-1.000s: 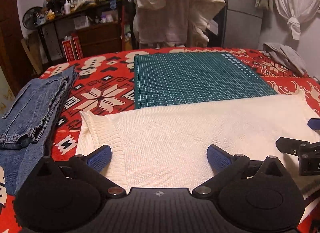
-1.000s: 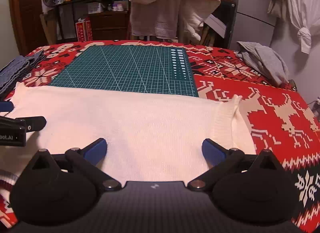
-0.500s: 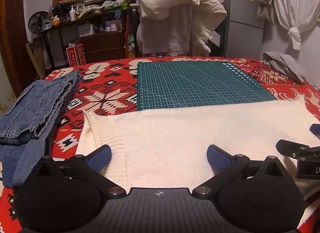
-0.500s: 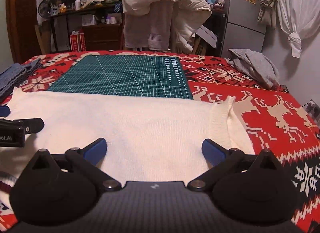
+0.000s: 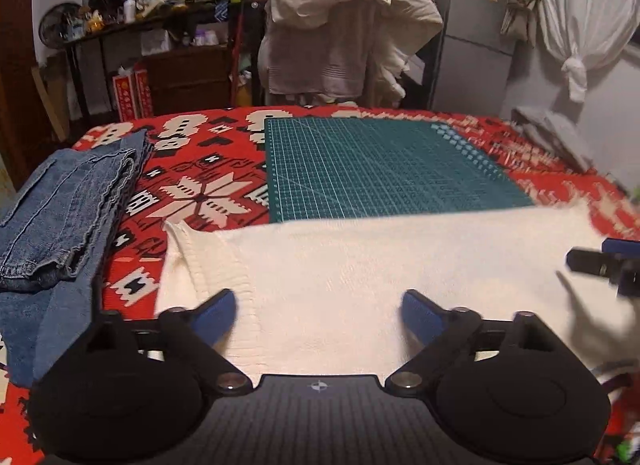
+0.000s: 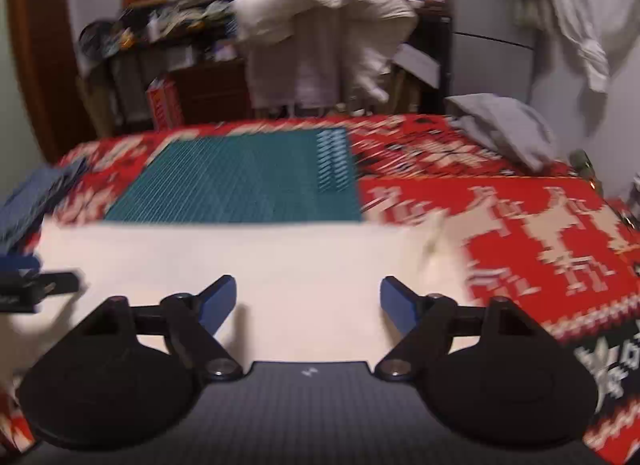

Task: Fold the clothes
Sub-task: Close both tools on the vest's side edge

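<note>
Cream sweater laid flat across the bed's near edge

The red patterned blanket (image 5: 200, 169) is covered by a green cutting mat (image 5: 380, 169) and the cream sweater (image 5: 340, 273); folded jeans (image 5: 60, 217) lie at the left edge. Left gripper (image 5: 318, 311) and right gripper (image 6: 308, 301) are held wide open above the sweater. No writing is legible.

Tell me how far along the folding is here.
Done: jeans lie folded at the left. In hand: cream sweater spread flat, left gripper and right gripper open above it, nothing gripped. Left: its folds, plus the crumpled grey garment.

Sweater (image 5: 360, 265) overlapping mat's (image 5: 380, 169) near edge, jeans (image 5: 60, 217) left
</note>
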